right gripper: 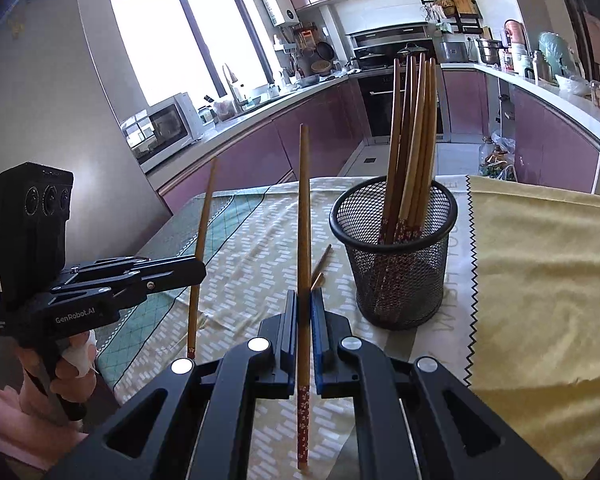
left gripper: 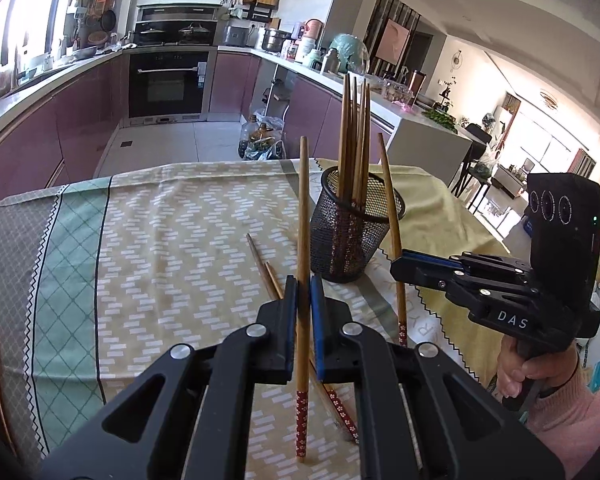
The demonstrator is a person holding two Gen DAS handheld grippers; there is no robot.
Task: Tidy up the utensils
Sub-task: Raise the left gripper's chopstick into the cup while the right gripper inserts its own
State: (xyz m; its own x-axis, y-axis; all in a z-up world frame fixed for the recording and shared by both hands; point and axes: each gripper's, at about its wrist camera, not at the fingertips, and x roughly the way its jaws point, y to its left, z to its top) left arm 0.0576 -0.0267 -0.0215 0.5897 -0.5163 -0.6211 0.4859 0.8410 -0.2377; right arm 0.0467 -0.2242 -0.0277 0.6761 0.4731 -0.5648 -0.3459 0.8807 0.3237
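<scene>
My left gripper clamps 1 upright chopstick; my right gripper clamps another chopstick. The mesh holder stands at 1 o'clock, holding more chopsticks. 2 loose chopsticks lie on the tablecloth.

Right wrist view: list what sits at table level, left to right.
Left gripper holding a chopstick → right gripper's chopstick → loose chopsticks on the cloth → mesh holder → yellow cloth.
</scene>
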